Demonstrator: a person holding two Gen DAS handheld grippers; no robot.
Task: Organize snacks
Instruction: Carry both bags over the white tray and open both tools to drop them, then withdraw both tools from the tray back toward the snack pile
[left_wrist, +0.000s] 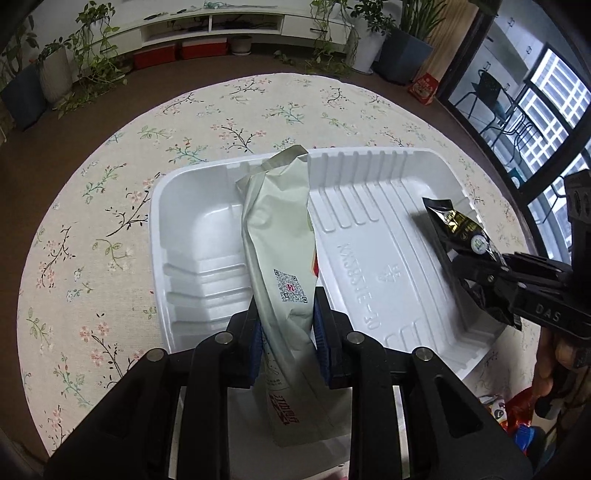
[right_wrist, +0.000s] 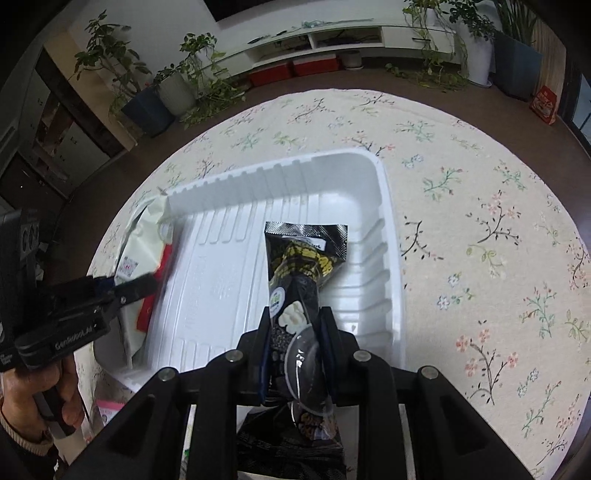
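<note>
Left tongs (left_wrist: 288, 314) clench a crinkled pale packet (left_wrist: 277, 236), right tongs (right_wrist: 295, 332) a glossy black pouch (right_wrist: 301, 266).

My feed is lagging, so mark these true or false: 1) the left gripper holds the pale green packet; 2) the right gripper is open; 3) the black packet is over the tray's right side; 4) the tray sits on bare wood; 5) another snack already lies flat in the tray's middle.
1) True: the left gripper is shut on the pale green packet.
2) False: the right gripper is shut on the black packet.
3) True, over the right side of the tray.
4) False: it sits on a floral tablecloth.
5) False: the middle is bare.
</note>
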